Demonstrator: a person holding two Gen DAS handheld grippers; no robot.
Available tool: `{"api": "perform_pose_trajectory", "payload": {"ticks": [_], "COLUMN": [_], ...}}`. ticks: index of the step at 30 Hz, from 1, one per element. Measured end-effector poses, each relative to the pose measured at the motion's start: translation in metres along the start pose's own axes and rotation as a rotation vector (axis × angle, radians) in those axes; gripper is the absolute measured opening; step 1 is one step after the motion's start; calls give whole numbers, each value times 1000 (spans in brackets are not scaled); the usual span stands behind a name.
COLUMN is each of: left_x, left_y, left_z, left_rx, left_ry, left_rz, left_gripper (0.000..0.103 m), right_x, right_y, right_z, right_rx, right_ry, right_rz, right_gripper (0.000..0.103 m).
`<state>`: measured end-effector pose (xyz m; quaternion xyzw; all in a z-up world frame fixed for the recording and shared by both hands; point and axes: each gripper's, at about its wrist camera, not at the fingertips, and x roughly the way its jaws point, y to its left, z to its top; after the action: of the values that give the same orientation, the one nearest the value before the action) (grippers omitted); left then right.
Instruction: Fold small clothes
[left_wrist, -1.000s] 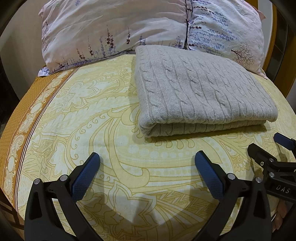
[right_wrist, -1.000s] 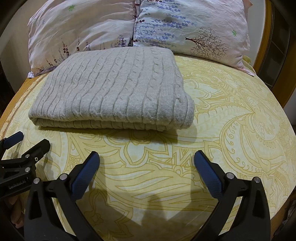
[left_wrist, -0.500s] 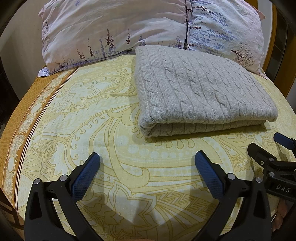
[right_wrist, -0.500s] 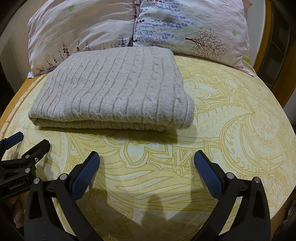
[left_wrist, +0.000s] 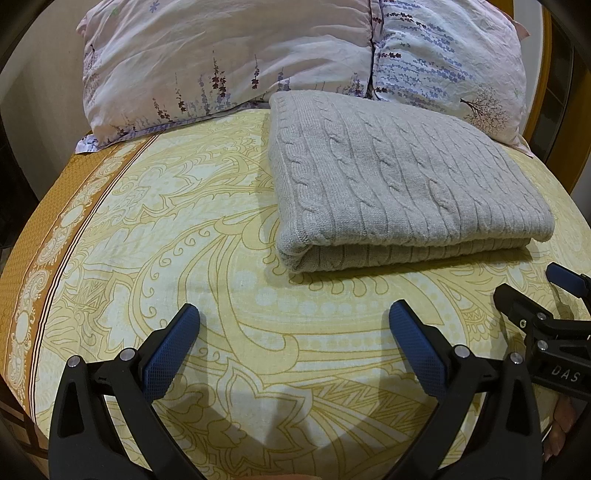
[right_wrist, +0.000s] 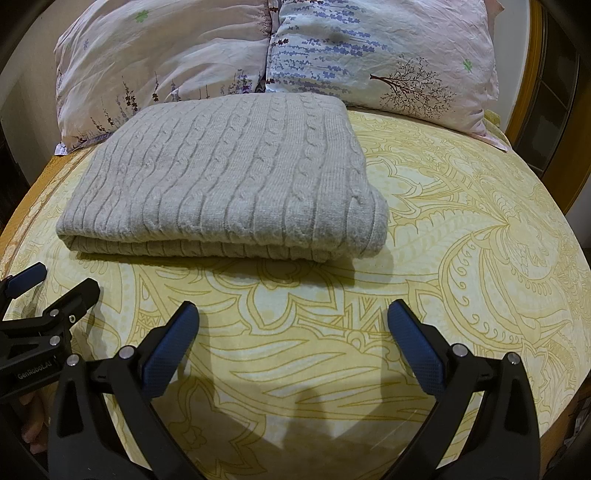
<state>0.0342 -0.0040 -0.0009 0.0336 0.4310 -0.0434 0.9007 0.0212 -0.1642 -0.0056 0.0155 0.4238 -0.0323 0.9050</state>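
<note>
A grey cable-knit sweater lies folded into a neat rectangle on the yellow patterned bed sheet; it also shows in the right wrist view. My left gripper is open and empty, hovering over the sheet in front of the sweater's near left corner. My right gripper is open and empty, in front of the sweater's near right corner. Neither touches the sweater. The right gripper's fingers show at the right edge of the left view, and the left gripper's fingers at the left edge of the right view.
Two floral pillows lie at the head of the bed just behind the sweater. A wooden bed frame rises at the right. An orange border runs along the sheet's left edge.
</note>
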Motion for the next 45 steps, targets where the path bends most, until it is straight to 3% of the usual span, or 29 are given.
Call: {"api": "perform_pose_trajectory", "payload": {"ticks": [45], "left_x": [3], "left_y": [0], "left_z": [0], "left_rx": [-2], "left_ry": [20], "left_rz": [2], "left_gripper": [102], "right_x": [0], "right_y": [0], "right_z": [-1], "right_rx": [-1], "right_ry": [-1], "right_rz": [1], "right_gripper": [101]}}
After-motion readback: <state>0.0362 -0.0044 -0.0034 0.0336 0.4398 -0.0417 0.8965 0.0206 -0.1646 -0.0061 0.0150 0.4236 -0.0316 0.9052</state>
